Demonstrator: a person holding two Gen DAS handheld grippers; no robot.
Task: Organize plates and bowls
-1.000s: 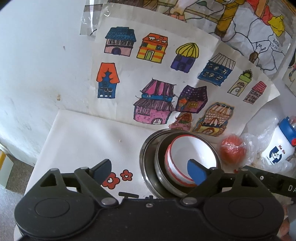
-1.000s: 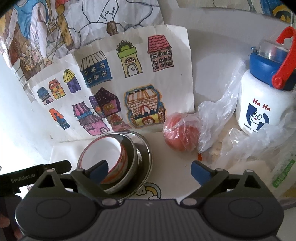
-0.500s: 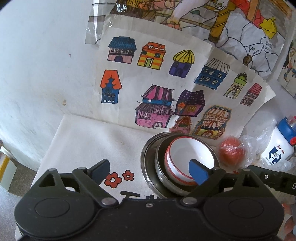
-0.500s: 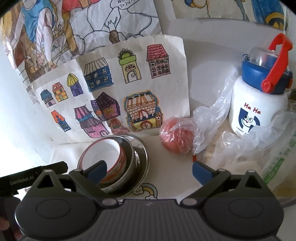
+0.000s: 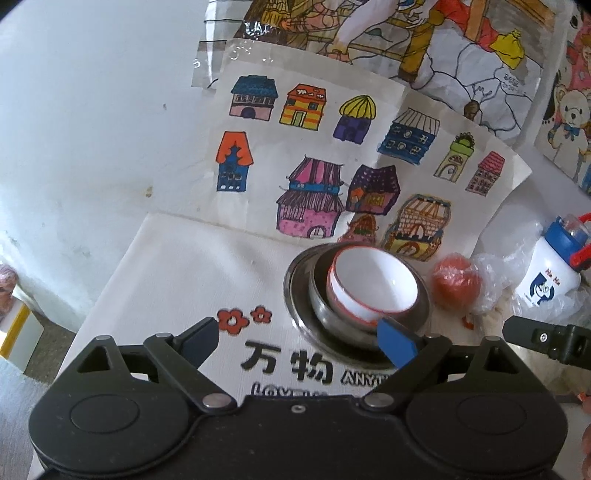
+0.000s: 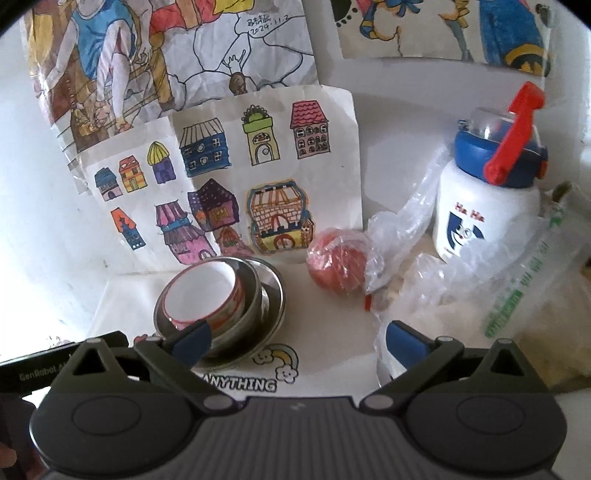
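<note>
Both hand-held grippers pulled back, stack smaller at frame center.
Left hand-held gripper [image 5: 301,341] and right hand-held gripper [image 6: 297,338] released; retreat straight, avoid nudging bowl [image 5: 373,290] nested on plate [image 5: 295,295].

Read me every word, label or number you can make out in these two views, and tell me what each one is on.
"Ha Ha": white bottle with blue lid.
"ANYTHING": white printed table cloth, beside a rainbow.
"万物": same cloth, left view.
"GenRobot.AI": black body of the left gripper; its end is cut off.
"2024.11.2": coloured drawing taped on the wall; the handwriting above it is unreadable.
Green print on the clear plastic bag: too blurred.
</note>
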